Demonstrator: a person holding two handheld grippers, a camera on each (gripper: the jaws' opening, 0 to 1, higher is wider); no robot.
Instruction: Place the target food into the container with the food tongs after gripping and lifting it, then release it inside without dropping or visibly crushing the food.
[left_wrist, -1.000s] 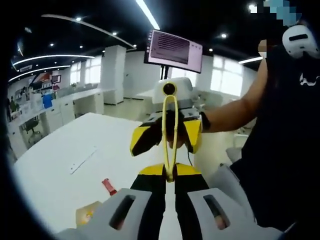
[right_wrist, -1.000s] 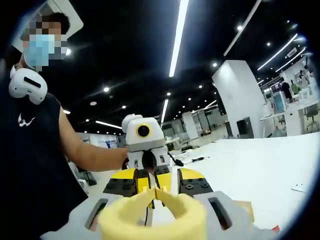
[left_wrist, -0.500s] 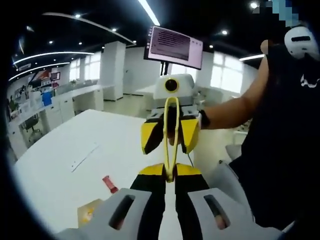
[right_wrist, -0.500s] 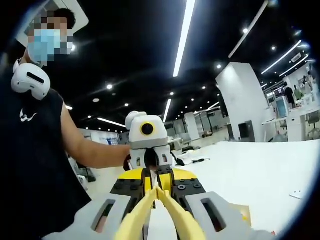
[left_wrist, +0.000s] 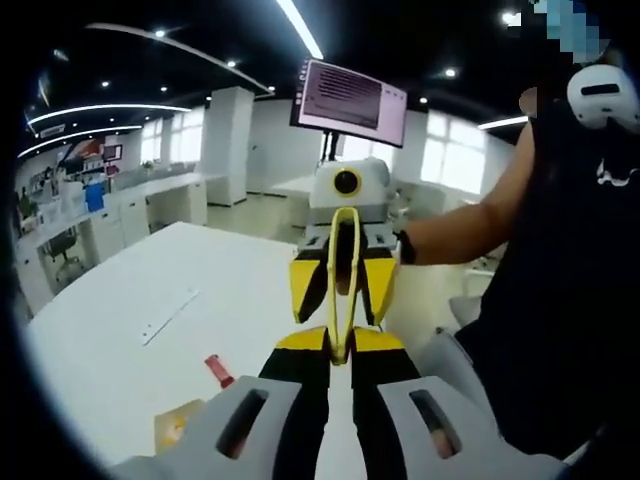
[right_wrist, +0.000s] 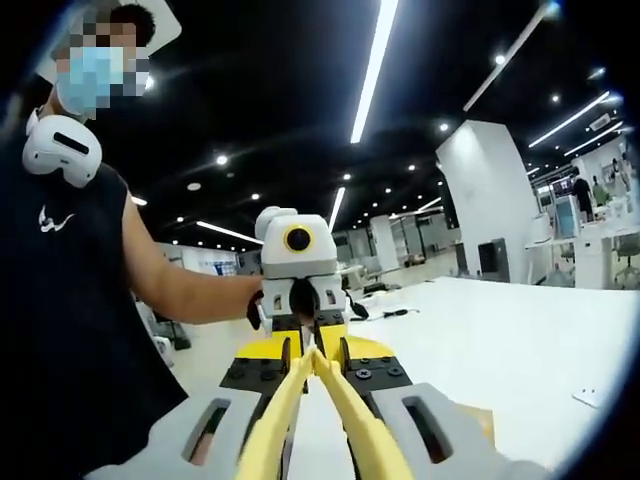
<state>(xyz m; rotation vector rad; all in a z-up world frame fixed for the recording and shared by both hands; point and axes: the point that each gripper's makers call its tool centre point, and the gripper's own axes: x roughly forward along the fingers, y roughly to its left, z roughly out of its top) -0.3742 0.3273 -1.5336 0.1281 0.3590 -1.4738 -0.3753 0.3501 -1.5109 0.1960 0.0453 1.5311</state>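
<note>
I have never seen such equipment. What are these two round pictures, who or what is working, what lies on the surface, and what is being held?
No robot is here. A person carries one hand-held gripper in each hand, and each carries a fisheye camera looking along its own jaws. In the left gripper view, the left hand-held gripper rises from the bottom and the right hand-held gripper faces it. The right gripper view looks the opposite way.

Between them are yellow food tongs. The left jaws appear shut on the narrow end. The right jaws stand on either side of the looped end; whether they press it, I cannot tell.

On the white table lie a small red item, a yellowish packet and a white strip.
</note>
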